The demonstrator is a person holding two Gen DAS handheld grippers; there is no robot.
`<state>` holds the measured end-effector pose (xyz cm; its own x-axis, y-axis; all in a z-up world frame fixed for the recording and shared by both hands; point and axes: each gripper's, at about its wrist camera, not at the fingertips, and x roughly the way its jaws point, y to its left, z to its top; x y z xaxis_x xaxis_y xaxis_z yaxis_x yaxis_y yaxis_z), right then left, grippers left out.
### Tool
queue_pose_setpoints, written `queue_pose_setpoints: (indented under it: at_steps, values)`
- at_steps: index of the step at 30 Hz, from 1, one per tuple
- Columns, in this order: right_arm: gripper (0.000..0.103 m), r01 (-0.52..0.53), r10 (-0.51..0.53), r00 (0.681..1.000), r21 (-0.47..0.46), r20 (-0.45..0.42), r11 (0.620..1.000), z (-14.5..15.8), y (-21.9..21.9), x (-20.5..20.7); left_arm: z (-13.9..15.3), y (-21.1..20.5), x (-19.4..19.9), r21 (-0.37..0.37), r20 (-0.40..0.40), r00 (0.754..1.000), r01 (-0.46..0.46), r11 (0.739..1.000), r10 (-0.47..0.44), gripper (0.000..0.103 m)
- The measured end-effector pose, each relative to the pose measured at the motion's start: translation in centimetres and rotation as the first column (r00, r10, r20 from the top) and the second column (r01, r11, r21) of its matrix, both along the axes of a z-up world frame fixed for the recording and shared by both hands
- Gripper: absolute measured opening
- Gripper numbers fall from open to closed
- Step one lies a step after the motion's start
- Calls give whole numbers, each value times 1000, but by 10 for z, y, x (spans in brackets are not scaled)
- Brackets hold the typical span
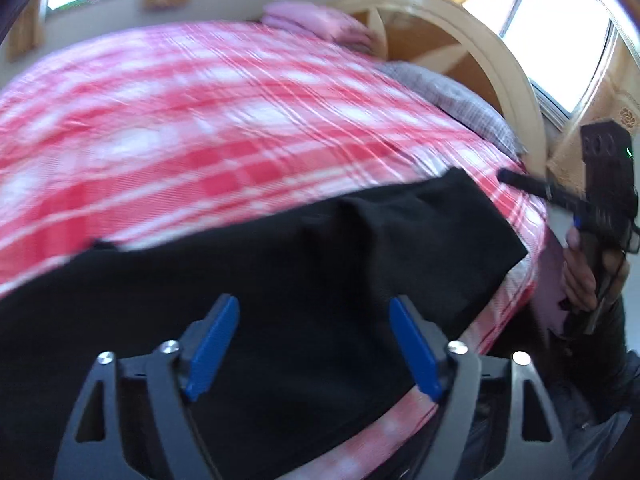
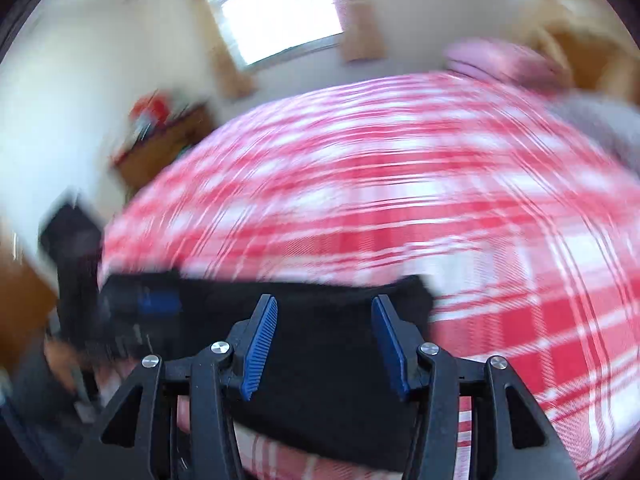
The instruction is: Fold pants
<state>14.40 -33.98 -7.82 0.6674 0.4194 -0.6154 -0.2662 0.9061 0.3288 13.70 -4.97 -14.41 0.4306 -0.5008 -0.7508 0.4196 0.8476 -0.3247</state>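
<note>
Black pants (image 1: 280, 264) lie along the near edge of a bed with a red and white plaid cover (image 1: 200, 120). My left gripper (image 1: 314, 312) is open above the pants, its blue pads (image 1: 212, 344) apart with nothing between them. My right gripper (image 2: 324, 312) is also open, over one end of the pants (image 2: 328, 380). The right gripper also shows in the left wrist view (image 1: 600, 208), held in a hand off the bed's right edge. The left gripper shows blurred in the right wrist view (image 2: 156, 304). Both views are motion-blurred.
A pink pillow (image 1: 316, 20) and a grey pillow (image 1: 452, 100) lie by the curved cream headboard (image 1: 480, 40). Windows (image 2: 276, 12) are behind. A wooden cabinet (image 2: 160, 144) with clutter stands beyond the bed.
</note>
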Motion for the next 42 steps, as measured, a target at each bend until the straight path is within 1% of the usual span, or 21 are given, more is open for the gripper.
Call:
queue_pose_setpoints:
  at_steps: [2,4,5,6,8,14,17,21,24,26,28,29,30,31,33,35,37,38,40,41,42]
  values:
    - [54,44,-41,998,74,-42,996,-6,-18,11,-9,-21,11,28,-34,999,8,1000,-7,72]
    - [54,73,-69,996,71,-53,995,-10,-25,16,-9,-30,18,21,-21,1000,-1,1000,1,72]
    - [54,76,-73,996,58,-48,995,-12,-24,18,-8,-32,19,12,-26,1000,-6,1000,6,64]
    - [54,70,-68,997,55,-47,996,-13,-22,21,-8,-33,20,5,-33,999,-13,1000,13,42]
    - [54,52,-49,997,59,-51,997,-18,-18,22,-7,-34,21,-17,-53,999,-13,1000,12,13]
    - [54,20,-17,999,99,-38,995,-24,-20,21,14,-8,5,-108,-25,998,-57,992,55,12]
    - [54,6,-4,1000,151,-18,989,-18,-22,17,19,11,6,-110,-33,995,-98,989,94,12]
    - [57,-47,45,999,166,14,985,-13,-14,12,10,27,10,-116,-72,989,-140,983,132,12]
    - [58,-145,153,988,194,-27,970,-21,1,14,-6,29,12,-103,-118,983,-154,983,141,12]
    - [60,-200,220,972,193,-87,961,-34,11,19,-12,32,13,-111,-135,980,-162,980,147,13]
    - [60,-211,230,957,119,-179,970,-52,22,26,-13,34,13,-120,-131,979,-172,978,157,17]
    - [60,-188,199,960,71,-197,980,-63,24,28,-14,34,14,-111,-126,977,-183,977,169,26]
    - [60,-192,202,961,72,-189,979,-66,24,29,-14,34,14,-104,-122,977,-189,977,176,37]
    - [60,-204,213,961,69,-174,977,-67,24,29,-14,34,13,-109,-110,978,-192,975,180,39]
    - [60,-213,221,960,66,-170,975,-61,23,28,-12,32,12,-121,-101,980,-184,976,172,50]
    - [60,-227,240,958,94,-159,969,-51,20,22,-10,31,10,-119,-87,982,-180,977,170,54]
    - [60,-300,320,936,144,-148,943,-46,20,13,-8,33,9,-97,-70,980,-193,976,187,57]
    - [60,-327,349,926,154,-147,933,-45,21,9,-7,35,8,-88,-55,978,-204,975,199,64]
    - [63,-384,403,899,131,-171,914,-50,26,-2,-5,41,6,-79,-33,973,-232,969,230,74]
    - [63,-406,416,883,93,-218,909,-61,30,-5,-7,45,7,-72,-28,968,-252,965,250,79]
    - [63,-406,413,883,77,-224,911,-67,29,-5,-8,47,7,-65,-29,965,-262,963,261,80]
